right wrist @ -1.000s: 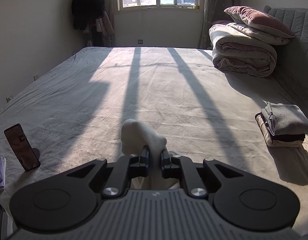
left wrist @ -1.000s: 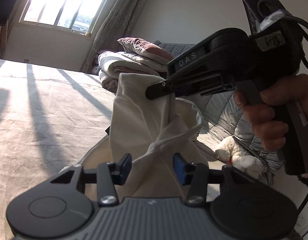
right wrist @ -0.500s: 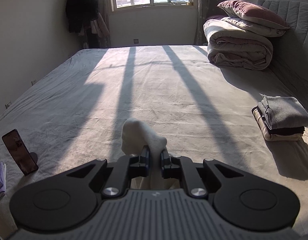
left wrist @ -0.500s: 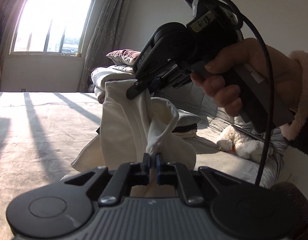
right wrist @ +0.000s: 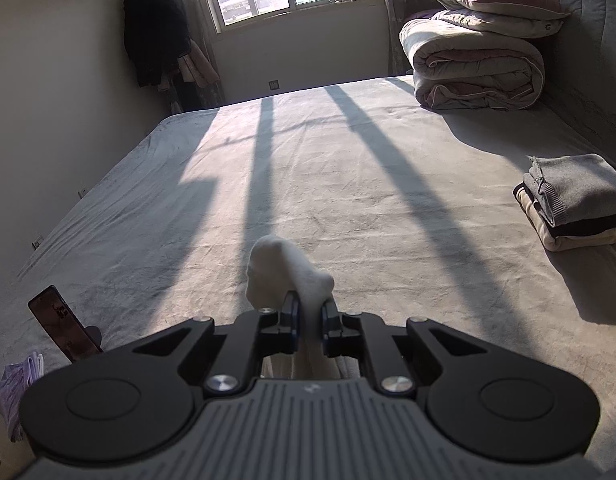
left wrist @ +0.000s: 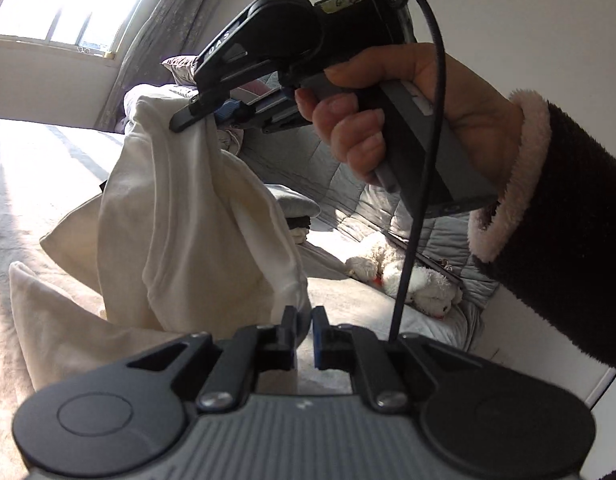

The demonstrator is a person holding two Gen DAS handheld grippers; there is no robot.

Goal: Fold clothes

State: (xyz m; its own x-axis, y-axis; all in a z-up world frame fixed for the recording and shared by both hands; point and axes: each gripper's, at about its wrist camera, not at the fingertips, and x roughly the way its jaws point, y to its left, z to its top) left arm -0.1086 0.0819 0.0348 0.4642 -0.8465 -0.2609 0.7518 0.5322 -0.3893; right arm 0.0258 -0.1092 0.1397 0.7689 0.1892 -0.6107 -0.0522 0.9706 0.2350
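Observation:
A cream garment hangs lifted above the bed, its lower part trailing on the bed sheet. My left gripper is shut on a lower edge of it. My right gripper, seen in the left wrist view, is shut on the garment's top and holds it up. In the right wrist view my right gripper pinches a bunched fold of the cream garment that sticks up between the fingers.
A stack of folded clothes lies at the bed's right edge. A rolled quilt with pillows sits at the far right. A phone on a stand is at the near left. A white plush toy lies by the headboard.
My left gripper closed on the garment's lower edge. Both grippers have since stayed shut on the cloth, with the right one lifted and closer to the left camera.

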